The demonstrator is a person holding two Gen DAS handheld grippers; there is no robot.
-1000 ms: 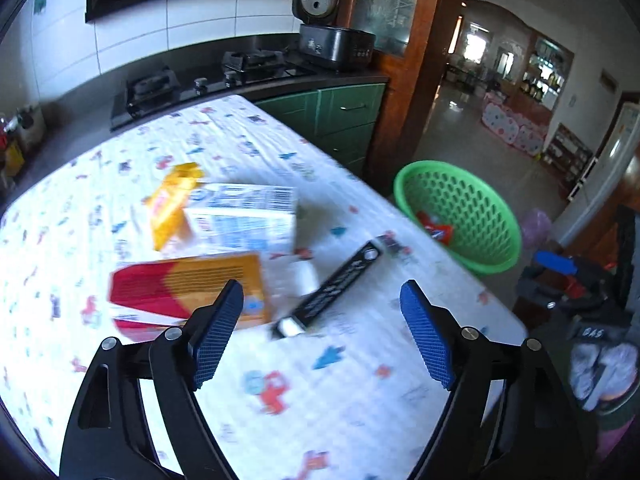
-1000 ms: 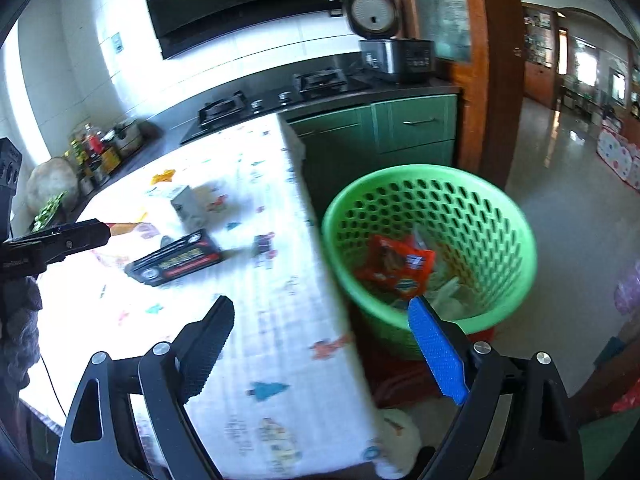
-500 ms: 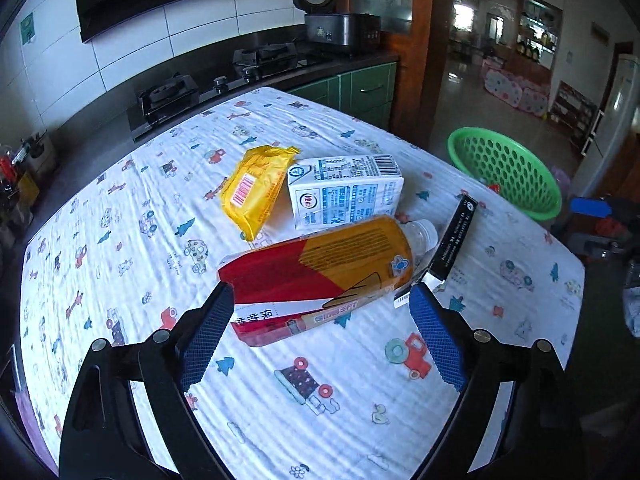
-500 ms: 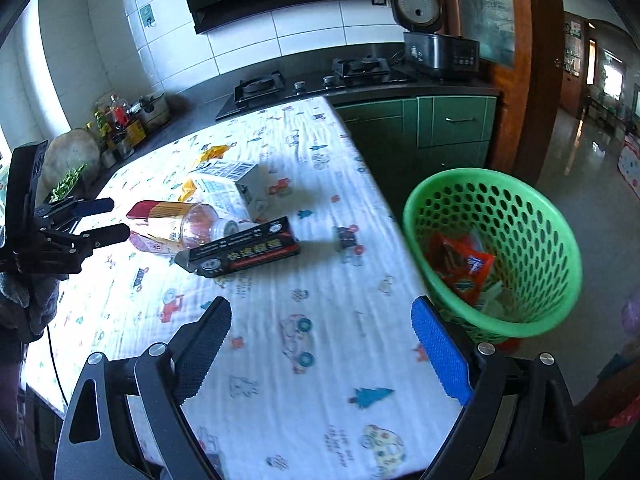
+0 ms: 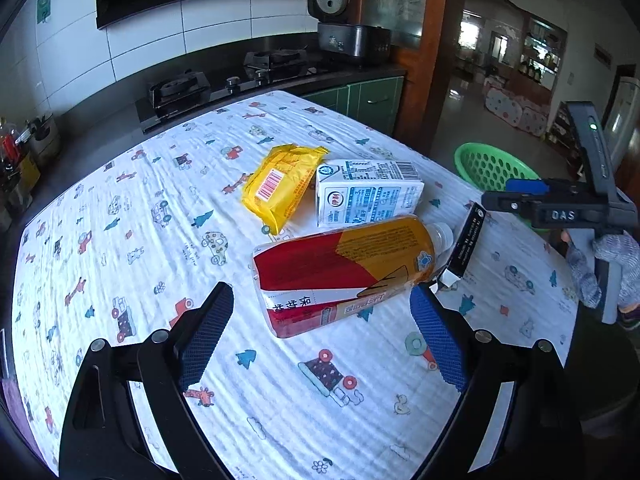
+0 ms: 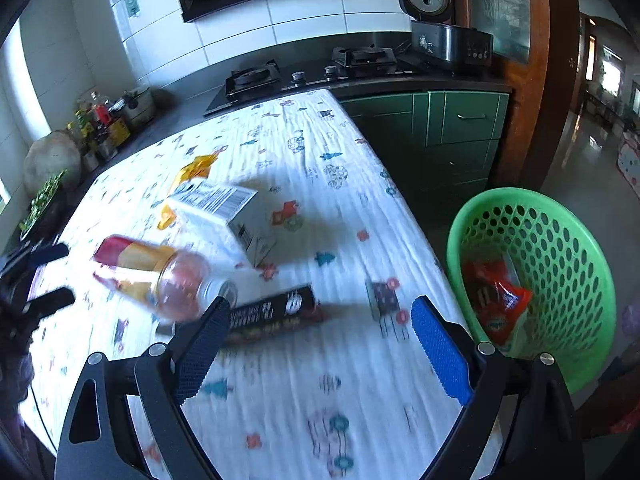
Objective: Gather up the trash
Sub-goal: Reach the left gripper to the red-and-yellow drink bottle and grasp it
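Desk (image 5: 120,240), left to right:
- yellow packet (image 5: 280,188)
- milk carton (image 5: 366,192)
- bottle (image 5: 340,276), lying flat
- black box (image 5: 466,240)
- green basket (image 6: 560,272), off the edge, holding a red wrapper (image 6: 496,300)

Left claw (image 5: 322,332): spread, empty, before the bottle.
Right claw (image 6: 320,344): spread, empty, near the black box.

Step, as judged: approach. Next move calls for straddling an item, then closing.

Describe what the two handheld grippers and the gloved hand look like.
Both the left gripper and the right gripper have black frames with triangular cut-outs, silver screw heads, and ribbed blue pads on the fingers. From the left wrist camera, the right gripper's body shows white "DAS" lettering and a green light. The hand wears a grey knitted glove.
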